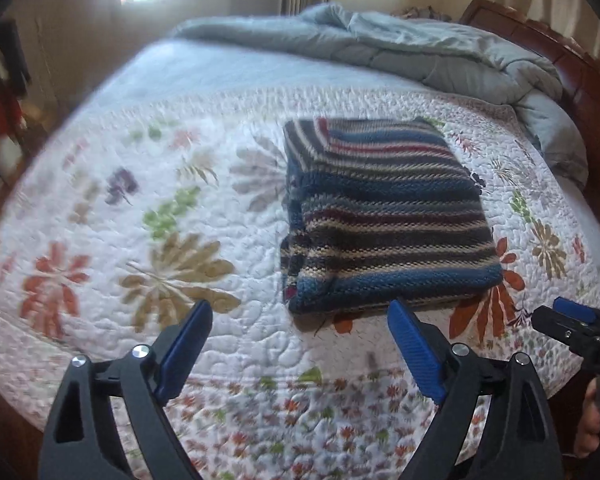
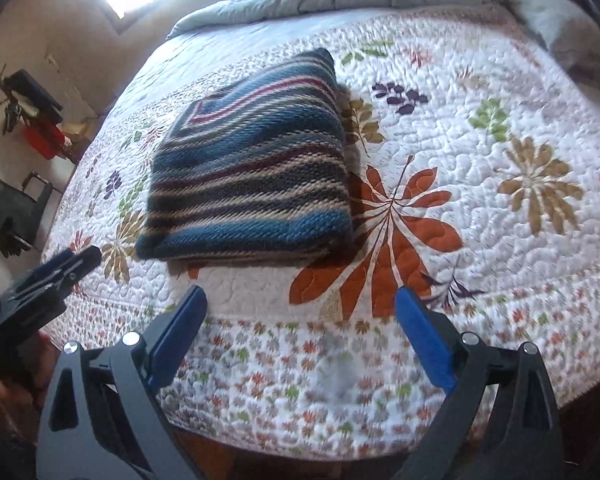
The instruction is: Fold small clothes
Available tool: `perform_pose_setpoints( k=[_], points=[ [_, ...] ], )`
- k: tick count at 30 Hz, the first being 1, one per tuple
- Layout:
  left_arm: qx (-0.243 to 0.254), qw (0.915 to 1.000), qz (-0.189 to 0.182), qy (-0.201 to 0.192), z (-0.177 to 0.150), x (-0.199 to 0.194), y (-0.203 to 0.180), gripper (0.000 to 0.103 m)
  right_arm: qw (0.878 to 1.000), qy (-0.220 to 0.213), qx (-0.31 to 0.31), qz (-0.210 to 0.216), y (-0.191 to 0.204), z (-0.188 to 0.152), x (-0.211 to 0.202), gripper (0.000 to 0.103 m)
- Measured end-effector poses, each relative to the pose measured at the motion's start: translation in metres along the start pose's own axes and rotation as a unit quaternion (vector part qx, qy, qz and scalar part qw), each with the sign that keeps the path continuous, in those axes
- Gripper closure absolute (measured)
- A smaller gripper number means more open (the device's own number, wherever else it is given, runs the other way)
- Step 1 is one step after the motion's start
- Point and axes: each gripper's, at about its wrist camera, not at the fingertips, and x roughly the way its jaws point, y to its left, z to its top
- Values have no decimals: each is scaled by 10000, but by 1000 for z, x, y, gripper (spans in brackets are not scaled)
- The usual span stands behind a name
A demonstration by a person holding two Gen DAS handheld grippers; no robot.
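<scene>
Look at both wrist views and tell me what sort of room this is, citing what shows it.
Almost certainly a bedroom: a bed under a floral quilt, a rumpled grey duvet by a wooden headboard, with a folded striped sweater on the quilt.

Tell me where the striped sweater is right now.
The striped sweater lies folded on the floral quilt, ahead of both open grippers, right of centre in the left wrist view, with the grey comforter bunched behind it.

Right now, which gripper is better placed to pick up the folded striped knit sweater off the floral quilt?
Left, marginally. The left gripper opens right before the folded striped knit sweater's near edge. The right gripper faces floral quilt, with the sweater off to its left.
</scene>
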Motion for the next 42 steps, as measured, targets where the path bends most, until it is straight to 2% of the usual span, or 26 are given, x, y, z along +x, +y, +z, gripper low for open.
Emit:
perform_pose_setpoints(
  k=[4, 8, 12, 14, 16, 19, 26, 31, 35, 42],
  points=[
    [-272, 9987, -290, 326, 7, 36, 10, 14, 9998, 120, 138, 54, -16, 12, 27, 9],
    [-482, 9956, -569, 563, 14, 63, 12, 16, 9992, 96, -95, -370, -18, 16, 45, 9],
    [-495, 9916, -818, 870, 20, 85, 6, 54, 9994, 179, -58, -292, -23, 15, 54, 9],
    [-523, 9917, -763, 898, 21, 88, 5, 59, 9994, 189, 8, -275, -28, 16, 57, 9],
    [-548, 9918, -792, 846, 21, 86, 8, 74, 9995, 198, 78, -221, -32, 16, 58, 9],
    [-662, 9905, -923, 770, 20, 82, 17, 83, 9996, 214, 120, -157, -34, 16, 60, 9],
    [-680, 9925, -844, 562, 16, 71, 37, 86, 9998, 147, 101, -16, -32, 16, 56, 9],
    [-508, 9945, -540, 735, 10, 97, 33, 86, 9994, 220, 144, -220, -38, 18, 62, 9],
    [-500, 9944, -585, 721, 12, 92, 33, 85, 9992, 188, 171, -300, -45, 17, 60, 9],
    [-377, 9956, -520, 683, 12, 91, 27, 81, 9992, 49, 319, 241, -40, 35, 50, 9]
  ],
)
